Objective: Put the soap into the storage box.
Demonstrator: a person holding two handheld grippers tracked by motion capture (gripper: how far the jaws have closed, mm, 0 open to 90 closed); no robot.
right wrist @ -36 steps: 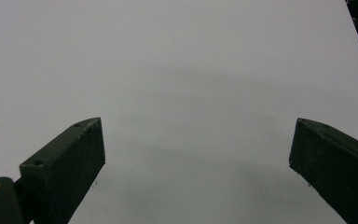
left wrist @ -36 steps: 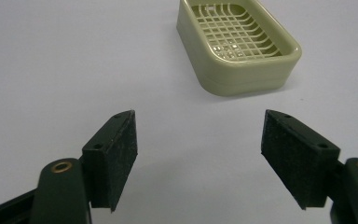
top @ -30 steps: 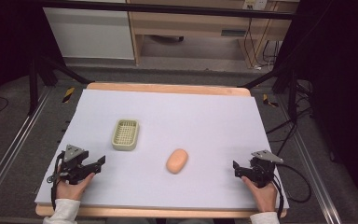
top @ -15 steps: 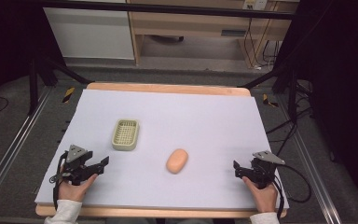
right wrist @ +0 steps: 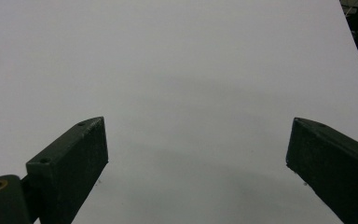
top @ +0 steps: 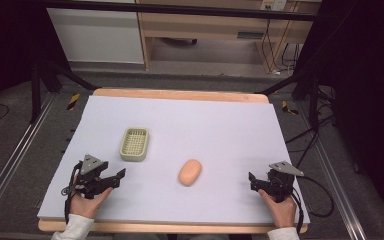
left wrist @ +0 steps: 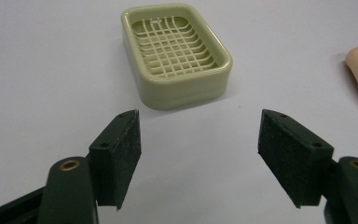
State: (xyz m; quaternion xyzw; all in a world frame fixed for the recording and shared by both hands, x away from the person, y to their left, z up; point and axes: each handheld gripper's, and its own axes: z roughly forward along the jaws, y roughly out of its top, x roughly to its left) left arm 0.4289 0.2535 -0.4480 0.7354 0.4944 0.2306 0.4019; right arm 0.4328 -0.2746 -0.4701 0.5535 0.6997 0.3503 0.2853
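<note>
Soap dishes: one [top: 134,144], empty.
Soap bars: one [top: 190,172].
Left gripper [top: 121,175]: jaws parted, nothing held.
Right gripper [top: 250,179]: jaws parted, nothing held.

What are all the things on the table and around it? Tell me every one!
soap dish: one, pale green with a grid bottom, empty, left of the table's middle
soap bar: one, peach-orange, oval, lying to the right of the dish and nearer the person, apart from it
table: one, pale lilac-white top with a wooden edge
cabinet: one, white, on the floor behind the table
wooden furniture: one piece, light brown, behind the table
left gripper: one, black, jaws wide apart, pointing at the soap dish, holding nothing
right gripper: one, black, jaws wide apart over bare table
hands: two, one on each gripper at the near edge
</note>
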